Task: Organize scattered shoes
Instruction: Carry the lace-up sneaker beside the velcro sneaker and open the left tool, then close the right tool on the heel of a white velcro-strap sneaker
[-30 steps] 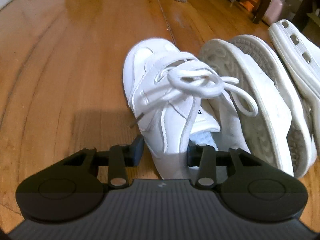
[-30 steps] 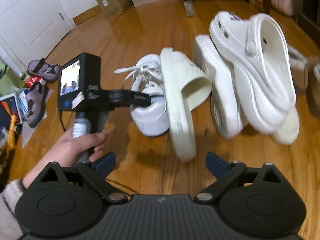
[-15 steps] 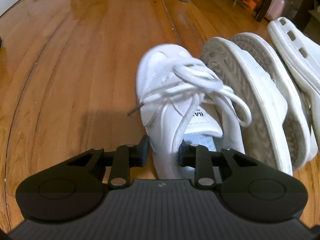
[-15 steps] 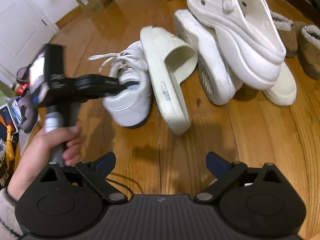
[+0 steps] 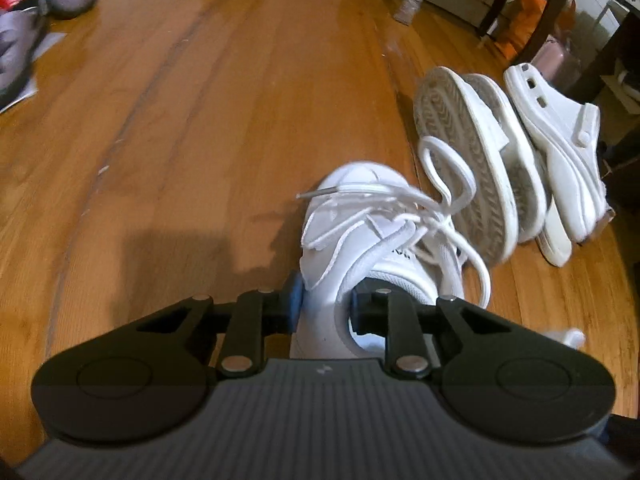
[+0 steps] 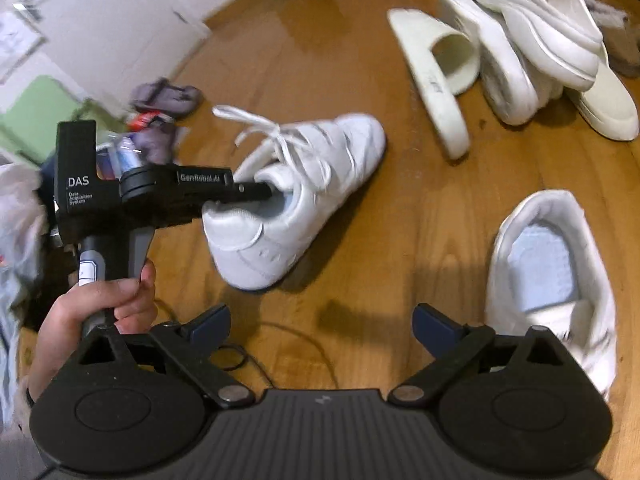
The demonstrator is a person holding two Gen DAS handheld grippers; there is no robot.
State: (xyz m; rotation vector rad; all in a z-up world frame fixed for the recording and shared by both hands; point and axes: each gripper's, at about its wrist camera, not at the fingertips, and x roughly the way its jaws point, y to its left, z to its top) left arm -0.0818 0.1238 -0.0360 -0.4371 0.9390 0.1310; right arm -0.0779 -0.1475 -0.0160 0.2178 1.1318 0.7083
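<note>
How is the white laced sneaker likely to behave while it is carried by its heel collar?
Gripped at one edge by the left gripper, the sneaker will probably hang nose-down and swing. Its loose laces look floppy and may snag.

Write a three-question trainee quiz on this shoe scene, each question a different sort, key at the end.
1. True or false: the left gripper grips the laced sneaker by its collar.
2. Which lies nearest the right gripper? A) slide sandal B) second sneaker C) clog
3. Fill in: the right gripper's jaws stand ____.

Key: 1 true; 2 B; 3 open.
</note>
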